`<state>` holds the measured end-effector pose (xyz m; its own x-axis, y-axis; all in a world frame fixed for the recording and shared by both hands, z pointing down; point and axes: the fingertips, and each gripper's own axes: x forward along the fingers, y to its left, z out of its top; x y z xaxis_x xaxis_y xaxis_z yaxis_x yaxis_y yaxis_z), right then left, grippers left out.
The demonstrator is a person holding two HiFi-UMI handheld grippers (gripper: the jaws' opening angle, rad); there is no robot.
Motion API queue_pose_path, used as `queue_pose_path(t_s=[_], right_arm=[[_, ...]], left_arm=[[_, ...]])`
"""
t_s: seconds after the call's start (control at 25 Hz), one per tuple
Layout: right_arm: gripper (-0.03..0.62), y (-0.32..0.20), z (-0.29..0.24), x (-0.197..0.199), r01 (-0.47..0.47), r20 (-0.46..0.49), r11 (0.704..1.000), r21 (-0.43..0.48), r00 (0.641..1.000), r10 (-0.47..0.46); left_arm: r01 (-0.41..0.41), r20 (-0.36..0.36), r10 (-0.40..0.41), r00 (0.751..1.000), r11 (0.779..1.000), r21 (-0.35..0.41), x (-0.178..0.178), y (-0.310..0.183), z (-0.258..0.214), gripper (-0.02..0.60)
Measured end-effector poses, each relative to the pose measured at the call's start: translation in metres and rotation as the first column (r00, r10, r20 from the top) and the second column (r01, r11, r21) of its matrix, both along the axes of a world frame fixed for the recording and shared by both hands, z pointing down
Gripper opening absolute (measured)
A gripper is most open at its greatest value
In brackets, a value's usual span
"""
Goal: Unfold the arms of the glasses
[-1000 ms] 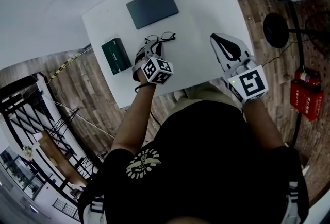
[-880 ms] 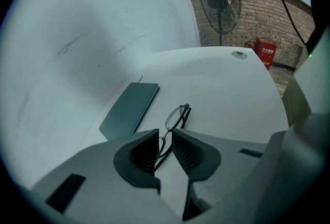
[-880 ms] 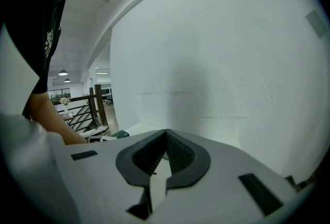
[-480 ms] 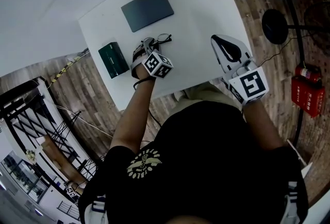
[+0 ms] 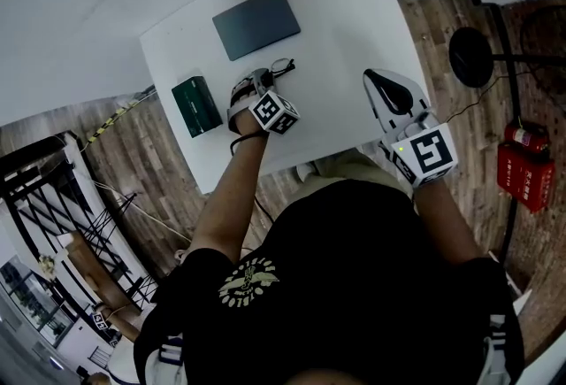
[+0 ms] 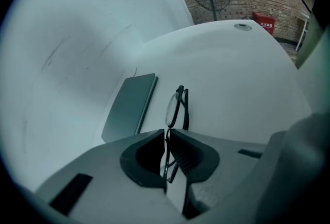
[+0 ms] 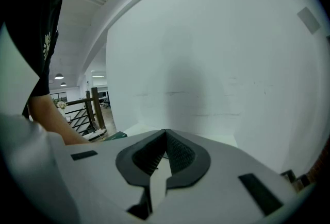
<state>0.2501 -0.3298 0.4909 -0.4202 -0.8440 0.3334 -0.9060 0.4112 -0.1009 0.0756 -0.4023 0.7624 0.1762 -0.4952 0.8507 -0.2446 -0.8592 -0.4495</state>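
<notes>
The white tabletop (image 5: 345, 29) is carrying a dark grey flat pad (image 5: 255, 22) toward its far side. The right claw (image 5: 371, 78) is hovering over the near right edge, pressed together on nothing. The left claw (image 5: 262, 78) is pointing steeply down, pinching the glasses (image 5: 281, 67) by the near end of their frame. A green case (image 5: 196, 106) is lying just to its left. The glasses are sitting mid-table, just this side of the pad.
</notes>
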Motion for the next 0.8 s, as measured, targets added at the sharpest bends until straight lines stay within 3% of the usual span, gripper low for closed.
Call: queue_pose_path(t_s=[0.24,0.4,0.64,0.8], right_arm=[[0.0,0.001,-0.011,-0.007,0.017,-0.003,1.0,0.019,1.0,-0.017],[0.0,0.006,-0.017,-0.022,0.039,-0.001,0.999,0.036,0.999,-0.039],[0.0,0.017,-0.031,-0.047,0.076,-0.004,0.995,0.062,0.997,-0.076],[0.0,0.03,-0.039,-0.064,0.097,-0.006,0.992,0.076,0.995,-0.096]], left_arm=[[0.078,-0.123,-0.074,0.99,0.997,0.028,-0.006,-0.003,-0.029,0.021],[0.161,-0.242,-0.154,0.958,0.987,0.009,-0.018,0.005,-0.045,0.021],[0.29,-0.473,-0.256,0.843,0.957,-0.002,-0.035,0.018,-0.088,0.021],[0.349,-0.566,-0.298,0.768,0.937,-0.02,-0.051,0.03,-0.112,0.021]])
